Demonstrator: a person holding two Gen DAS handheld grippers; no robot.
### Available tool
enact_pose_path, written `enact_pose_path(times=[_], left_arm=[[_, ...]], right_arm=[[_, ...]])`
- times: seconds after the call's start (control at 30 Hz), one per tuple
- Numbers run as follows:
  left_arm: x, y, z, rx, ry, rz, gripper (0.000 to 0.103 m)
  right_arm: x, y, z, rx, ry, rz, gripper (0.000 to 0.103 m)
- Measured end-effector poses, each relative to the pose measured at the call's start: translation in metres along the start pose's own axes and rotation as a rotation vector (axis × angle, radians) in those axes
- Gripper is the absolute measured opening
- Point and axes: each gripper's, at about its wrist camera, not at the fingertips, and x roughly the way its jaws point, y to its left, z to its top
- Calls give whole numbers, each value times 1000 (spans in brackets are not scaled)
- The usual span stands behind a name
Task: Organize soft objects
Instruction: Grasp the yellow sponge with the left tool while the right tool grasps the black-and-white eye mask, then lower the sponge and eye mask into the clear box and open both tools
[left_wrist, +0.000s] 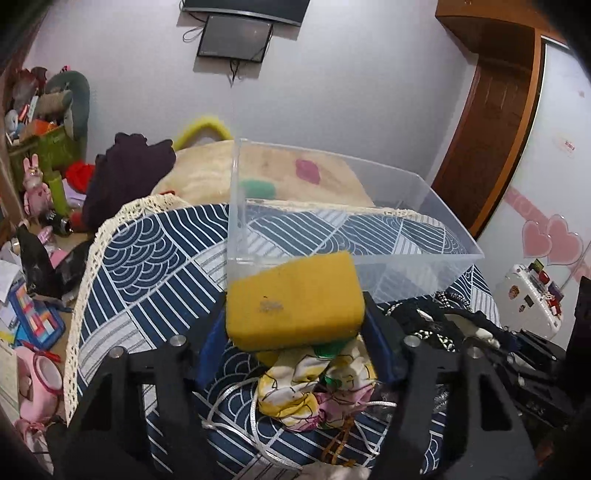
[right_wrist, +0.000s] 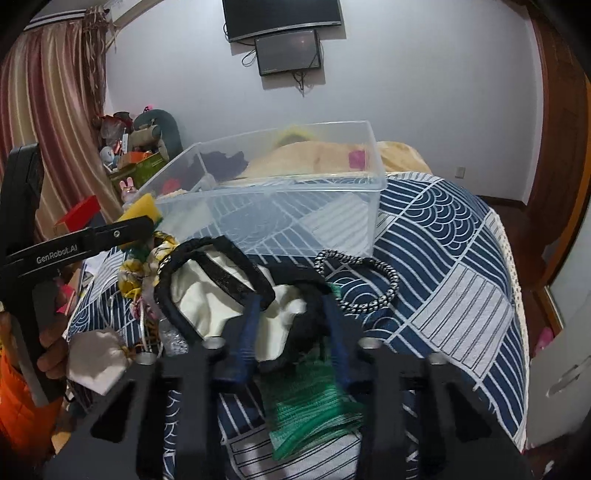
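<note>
My left gripper (left_wrist: 295, 314) is shut on a yellow sponge (left_wrist: 295, 302) and holds it above the patterned cloth, just in front of the clear plastic bin (left_wrist: 424, 229). A floral cloth bundle (left_wrist: 314, 391) lies below the sponge. In the right wrist view the left gripper (right_wrist: 142, 225) shows at the left with the sponge (right_wrist: 142, 208) beside the bin (right_wrist: 288, 206). My right gripper (right_wrist: 290, 306) is closed around the black strap and white cloth of a bag (right_wrist: 221, 288). A green mesh scrubber (right_wrist: 310, 410) lies under it.
A black-and-white braided loop (right_wrist: 369, 280) lies right of the bag. A small white pouch (right_wrist: 96, 362) sits at the left. The blue patterned cover (right_wrist: 461, 258) drapes over a rounded surface that drops off at the right. Cluttered toys and boxes (left_wrist: 40, 147) fill the left floor.
</note>
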Motion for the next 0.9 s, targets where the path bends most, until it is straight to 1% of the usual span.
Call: enact_pose_path(times=[0.03, 0.13, 0.23, 0.53, 0.6, 0.73, 0.9], left_arm=[[-1, 0, -1, 1, -5, 0, 65], [-8, -4, -2, 21, -30, 16, 64], [-22, -8, -1, 57, -67, 46, 64], [-52, -21, 20, 121, -146, 56, 64], [-54, -22, 26, 122, -150, 48, 64], [-56, -23, 39, 134, -195, 73, 64], [-44, -24, 56, 144, -188, 68, 64]], right_arm=[[-1, 0, 1, 0, -7, -2, 16], [-7, 0, 2, -2, -33, -10, 14], [-15, 1, 6, -1, -61, -11, 13], [-41, 11, 37, -42, -177, -16, 13], [-43, 13, 46, -56, -205, -27, 13], [-46, 12, 65, -65, -261, -40, 13], [-43, 12, 93, -65, -321, -52, 13]])
